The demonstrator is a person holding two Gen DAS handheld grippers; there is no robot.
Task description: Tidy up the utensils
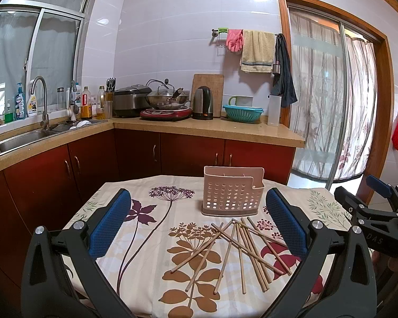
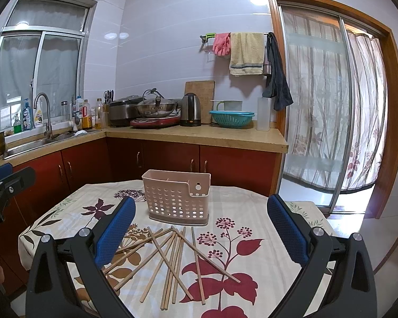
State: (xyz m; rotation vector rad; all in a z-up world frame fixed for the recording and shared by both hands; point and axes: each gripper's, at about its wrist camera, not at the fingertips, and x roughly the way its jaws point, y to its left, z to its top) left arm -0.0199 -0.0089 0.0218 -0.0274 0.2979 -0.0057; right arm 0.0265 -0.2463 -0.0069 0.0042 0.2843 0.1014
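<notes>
Several wooden chopsticks (image 1: 241, 251) lie scattered on the floral tablecloth (image 1: 146, 238); they also show in the right wrist view (image 2: 172, 254). A pink perforated utensil holder (image 1: 232, 192) stands upright just behind them, also in the right wrist view (image 2: 177, 198). My left gripper (image 1: 199, 228) is open and empty, held above the table in front of the chopsticks. My right gripper (image 2: 200, 233) is open and empty, above the chopsticks' right side; it also shows at the right edge of the left wrist view (image 1: 371, 206).
The small table (image 2: 252, 201) stands in a kitchen. Behind it run red cabinets (image 1: 172, 153) under a counter with a sink (image 1: 26, 137), wok, kettle (image 1: 203, 103) and teal colander (image 1: 242, 112). A sliding glass door (image 2: 331, 106) is at right.
</notes>
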